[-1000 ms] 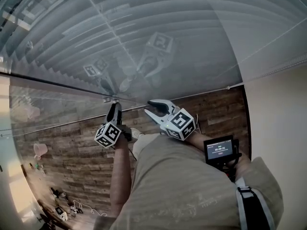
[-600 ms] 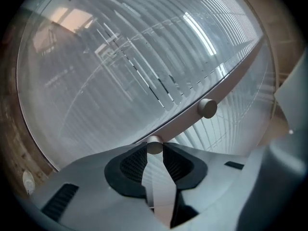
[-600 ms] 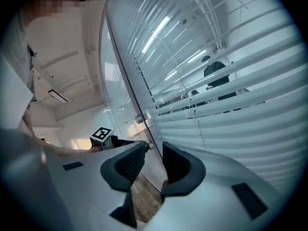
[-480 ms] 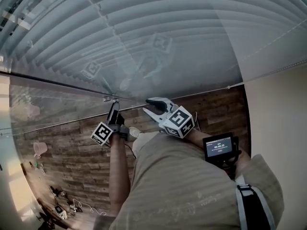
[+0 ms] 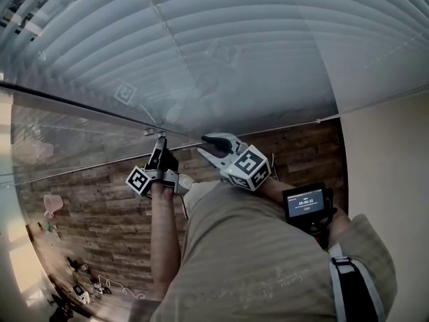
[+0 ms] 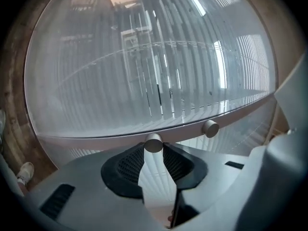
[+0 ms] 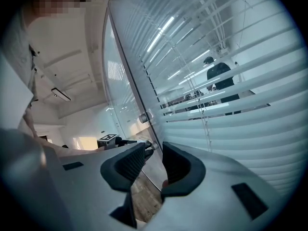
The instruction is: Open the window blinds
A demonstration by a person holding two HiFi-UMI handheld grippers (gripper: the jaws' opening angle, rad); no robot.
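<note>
Left gripper [image 5: 159, 143] clamped on small round knob [image 6: 154, 142] on glass [image 5: 100, 139], right gripper [image 5: 203, 145] just beside it, jaws apart, empty, blinds [image 5: 221, 52] behind glass, slats tilted, narrow gaps between some

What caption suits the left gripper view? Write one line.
Left gripper pinching a small round knob at the edge of the glazed window blinds.

surface: wood-plank floor [image 5: 100, 233] | lying on it: white cable [image 5: 107, 284], small dark items [image 5: 77, 290] | where: lower left corner
</note>
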